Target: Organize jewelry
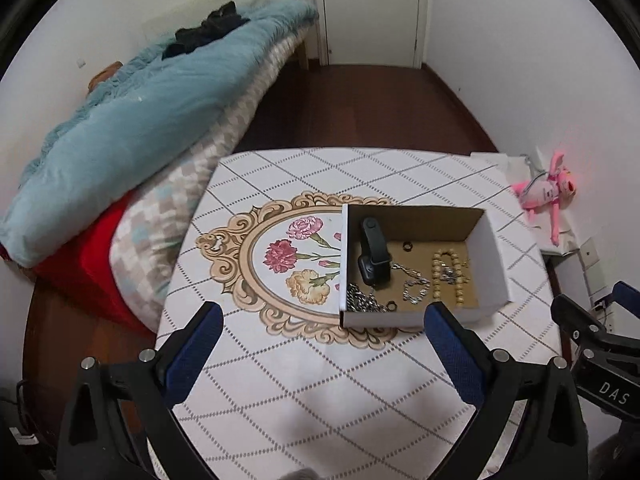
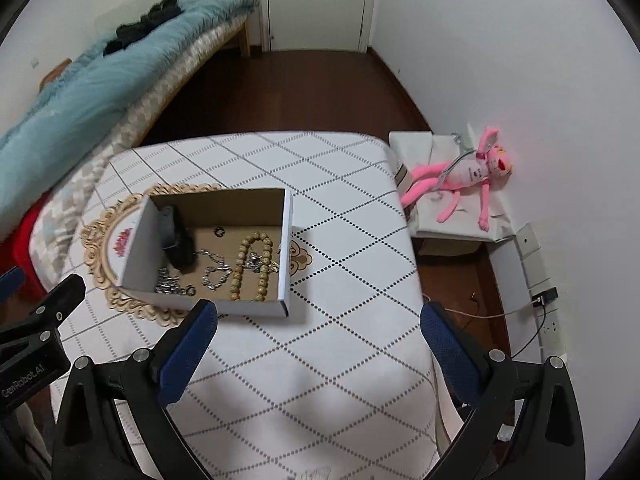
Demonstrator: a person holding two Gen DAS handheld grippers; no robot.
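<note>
Now both the left gripper [image 1: 322,322] and right gripper [image 2: 318,320] hover wide apart, empty, above the table [image 2: 340,240]; the box [image 1: 492,256] near its right edge holds a watch [image 1: 374,256], beads [image 1: 438,276] and chains [image 1: 416,292].

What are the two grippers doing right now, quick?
Left gripper: open, holding nothing.
Right gripper: open, holding nothing.

One cardboard box [image 1: 492,256] stands on the one desk [image 1: 304,368]. Inside it lie one black smartwatch [image 1: 374,256], one strand of wooden beads [image 1: 438,276], two small dark rings [image 1: 407,246] [image 1: 391,305], one heavy silver chain [image 1: 362,302] and one finer silver bracelet [image 1: 416,290]. Beside the desk lies one pink plush toy [image 2: 460,184]. There are two grippers, each with two blue-padded fingers [image 1: 196,352].
</note>
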